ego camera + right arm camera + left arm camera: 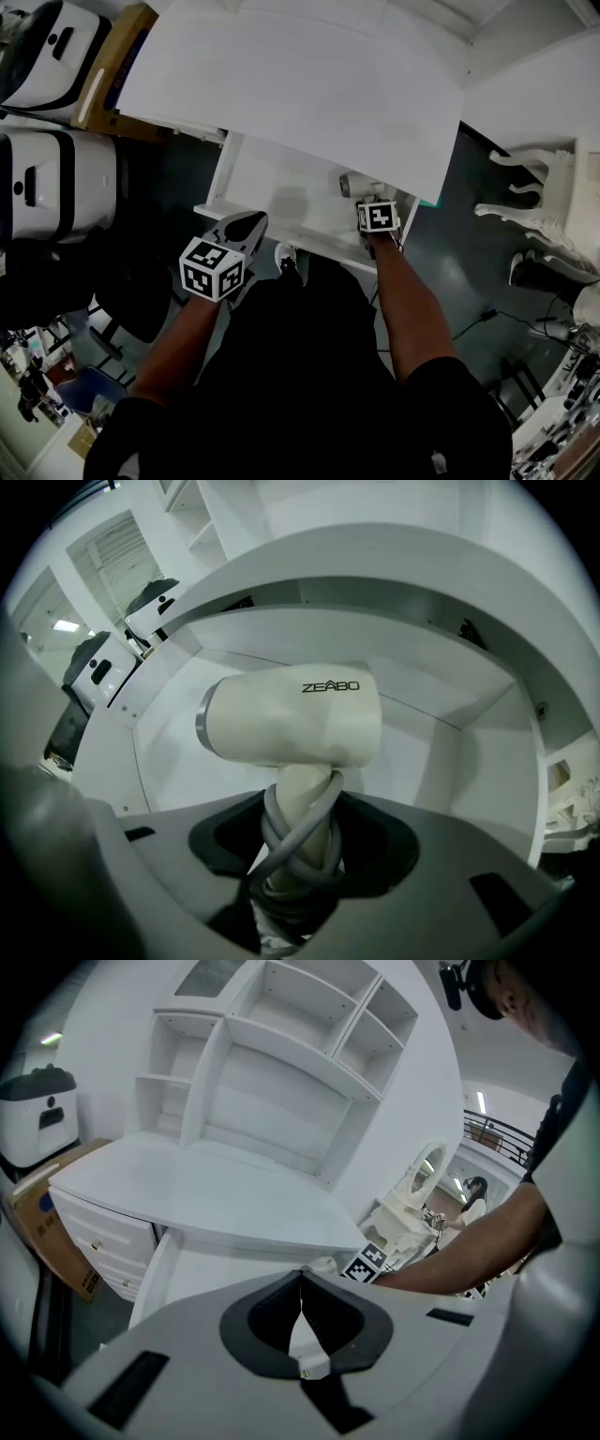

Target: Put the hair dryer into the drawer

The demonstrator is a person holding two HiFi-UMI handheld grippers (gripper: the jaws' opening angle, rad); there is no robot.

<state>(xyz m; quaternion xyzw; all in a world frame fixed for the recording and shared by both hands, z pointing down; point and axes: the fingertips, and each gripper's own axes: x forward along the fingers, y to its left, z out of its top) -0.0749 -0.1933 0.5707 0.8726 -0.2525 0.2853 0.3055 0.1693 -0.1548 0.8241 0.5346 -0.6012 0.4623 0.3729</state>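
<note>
Dim underexposed head view, fisheye-warped gripper views with dark vignetted corners, soft shadows

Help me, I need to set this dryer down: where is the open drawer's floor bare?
The floor of the drawer is bare from its left wall across the middle, up to the hair dryer. The right end is crowded: the right gripper holds the dryer there. The left gripper sits at the front-left rail.

The hair dryer (354,185) is hanging inside the drawer (272,183) at its right end — the left gripper (247,226) is hovering over its front-left edge.
</note>
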